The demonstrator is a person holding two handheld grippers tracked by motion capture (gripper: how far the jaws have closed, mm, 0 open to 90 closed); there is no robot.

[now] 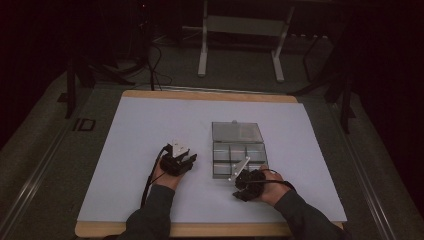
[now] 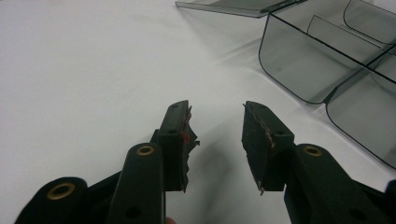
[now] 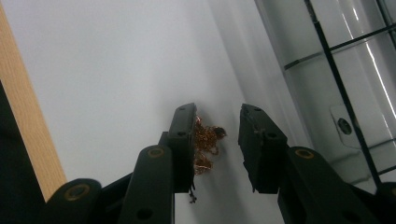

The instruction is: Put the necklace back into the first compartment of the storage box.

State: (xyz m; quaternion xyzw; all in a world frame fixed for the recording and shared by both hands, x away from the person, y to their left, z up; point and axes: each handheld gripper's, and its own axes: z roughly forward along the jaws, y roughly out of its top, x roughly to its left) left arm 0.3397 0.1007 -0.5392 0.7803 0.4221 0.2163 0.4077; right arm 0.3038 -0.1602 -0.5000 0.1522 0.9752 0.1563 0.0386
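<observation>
Right claw point(image 3: 215, 123): jaws stand apart with a clear gap; a small tangle of copper wire point(image 3: 204, 142) clings to the pad of the jaw at the left of the right gripper view and does not reach the other pad, so nothing is clamped.
Right claw, place: in the high view it point(image 1: 245, 186) sits low over the desk toward the near edge, right of centre, just at the near side of the clear box.
Copper wire, place: between the right claw's jaws, above the white sheet, close beside the box wall.
Left claw point(image 2: 215, 126): jaws moderately wide, nothing between them; the pads look worn, with red traces.
Left claw, place: in the high view it point(image 1: 186, 161) is held near the middle of the desk, just left of the box and apart from it.
Clear box point(image 1: 238, 159): a see-through divided case with several compartments, its lid point(image 1: 236, 131) lying open flat toward the far edge.
Desk point(image 1: 150, 125): covered by a white sheet, a wooden rim showing at the near and far edges.
Hands: each of the person's hands wraps its own claw from the near edge, sleeves dark.
</observation>
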